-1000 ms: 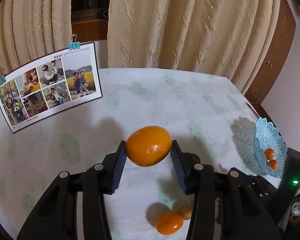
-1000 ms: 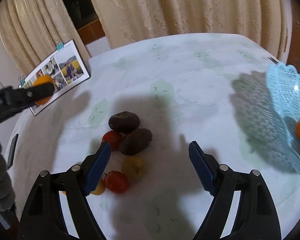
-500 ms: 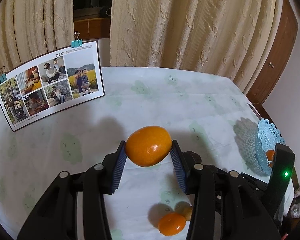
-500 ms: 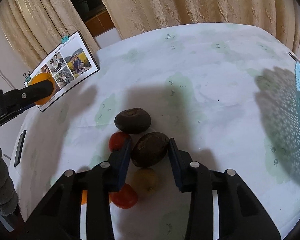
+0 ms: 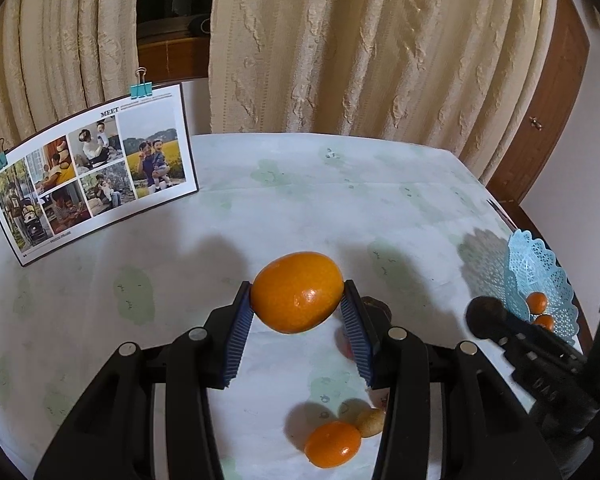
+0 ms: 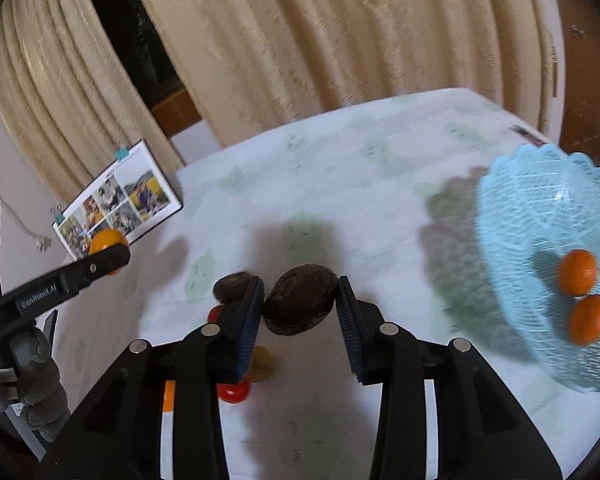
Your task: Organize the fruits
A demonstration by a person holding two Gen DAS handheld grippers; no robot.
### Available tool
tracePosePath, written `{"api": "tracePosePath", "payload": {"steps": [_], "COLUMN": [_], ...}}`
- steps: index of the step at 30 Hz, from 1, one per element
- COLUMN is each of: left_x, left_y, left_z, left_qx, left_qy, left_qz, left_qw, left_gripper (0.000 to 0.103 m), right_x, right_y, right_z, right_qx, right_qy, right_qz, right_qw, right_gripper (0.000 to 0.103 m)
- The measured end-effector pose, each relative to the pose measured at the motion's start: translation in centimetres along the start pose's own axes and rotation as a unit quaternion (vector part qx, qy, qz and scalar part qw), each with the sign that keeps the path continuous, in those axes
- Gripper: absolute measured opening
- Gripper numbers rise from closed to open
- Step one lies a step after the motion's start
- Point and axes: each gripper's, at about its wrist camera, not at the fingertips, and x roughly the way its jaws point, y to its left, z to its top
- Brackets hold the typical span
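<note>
Ribbed cream curtains (image 5: 340, 48), lacy blue basket (image 6: 540, 216), right gripper (image 6: 300, 308) jaws clamping wrinkled dark fruit (image 6: 300, 304), left gripper (image 5: 296, 312) pinching glossy orange (image 5: 296, 292) (oval).

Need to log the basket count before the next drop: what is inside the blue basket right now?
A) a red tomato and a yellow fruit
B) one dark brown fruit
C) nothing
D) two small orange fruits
D: the right wrist view shows two small orange fruits lying side by side in the blue basket, and nothing else in it.
</note>
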Motion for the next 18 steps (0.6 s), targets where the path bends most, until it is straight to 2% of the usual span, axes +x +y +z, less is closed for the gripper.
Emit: {"api": "tracePosePath", "payload": {"steps": [9,18], "left_x": [-0.2,-0.5], "left_y": [-1.2,-2.0], "left_z": [-0.3,-0.6], "left_qx": [0.013,0.022], "left_qy": [0.0,-0.003], "left_qz": [-0.007,-0.011], "left_qw": [0.9999,0.9997], "left_gripper": [0.045,0.045], "right_x": [-4.6,-7.7], "right_y": [-5.0,-9.3], "right_z": [0.4,-0.1], "right_qx": [0.044,0.083], "right_qy": [-0.051,-0.077], "right_qz": [-0.054,-0.091], "right_qw": [0.996,0.989], "right_gripper": [0.038,0.038]}}
